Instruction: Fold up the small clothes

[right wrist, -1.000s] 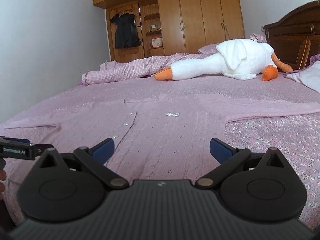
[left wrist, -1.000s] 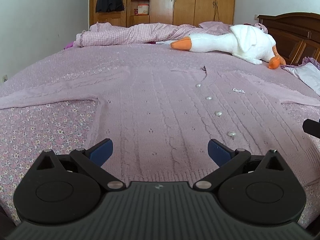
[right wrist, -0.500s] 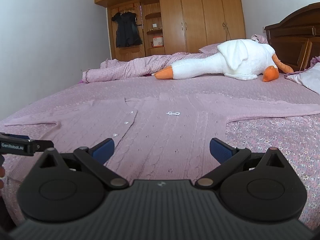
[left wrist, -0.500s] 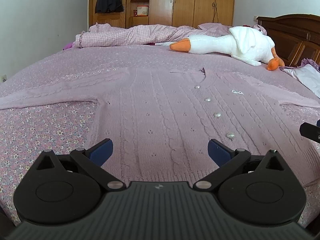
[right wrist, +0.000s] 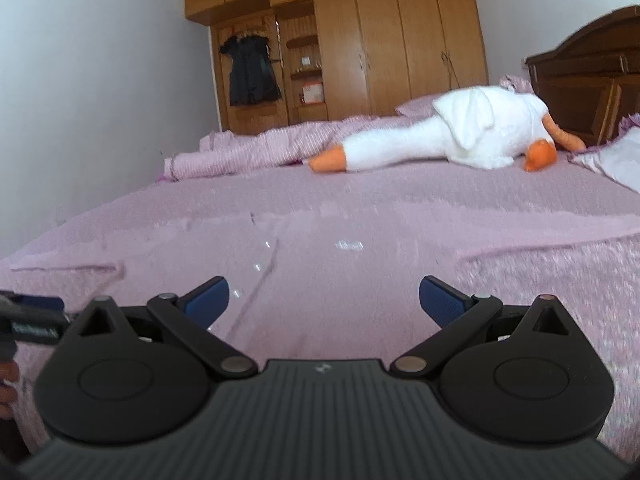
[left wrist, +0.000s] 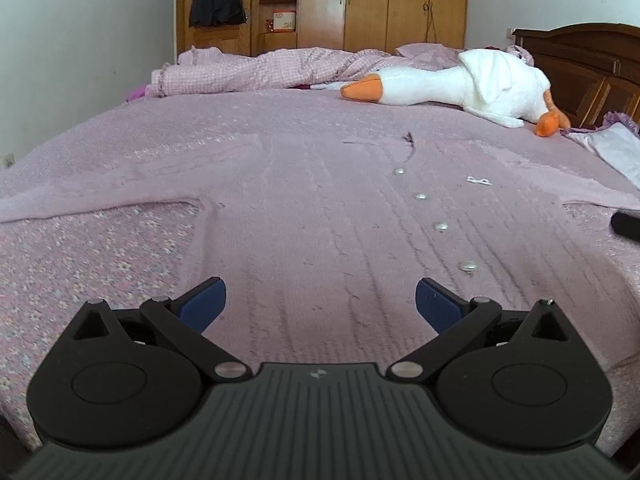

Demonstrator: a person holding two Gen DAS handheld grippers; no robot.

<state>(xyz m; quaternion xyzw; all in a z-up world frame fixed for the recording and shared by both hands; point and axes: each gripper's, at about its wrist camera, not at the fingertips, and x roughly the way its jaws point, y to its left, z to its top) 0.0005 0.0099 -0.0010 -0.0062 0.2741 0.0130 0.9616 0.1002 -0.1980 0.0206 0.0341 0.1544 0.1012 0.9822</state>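
A pink knitted cardigan (left wrist: pixel 320 216) is spread flat, front up, on the bed (left wrist: pixel 100 248), with both sleeves stretched out to the sides and a row of silver buttons (left wrist: pixel 441 227) running down its front. The left claw (left wrist: pixel 318 306) is held wide open just above the cardigan's lower hem, with nothing between its blue pads (left wrist: pixel 202 304). The right claw (right wrist: pixel 324 304) is likewise held wide open and empty over the hem, beside the button line. A white toy goose (left wrist: pixel 460 84) lies well apart at the far side of the bed, near a crumpled checked quilt (left wrist: pixel 260 70). The right view is blurred.
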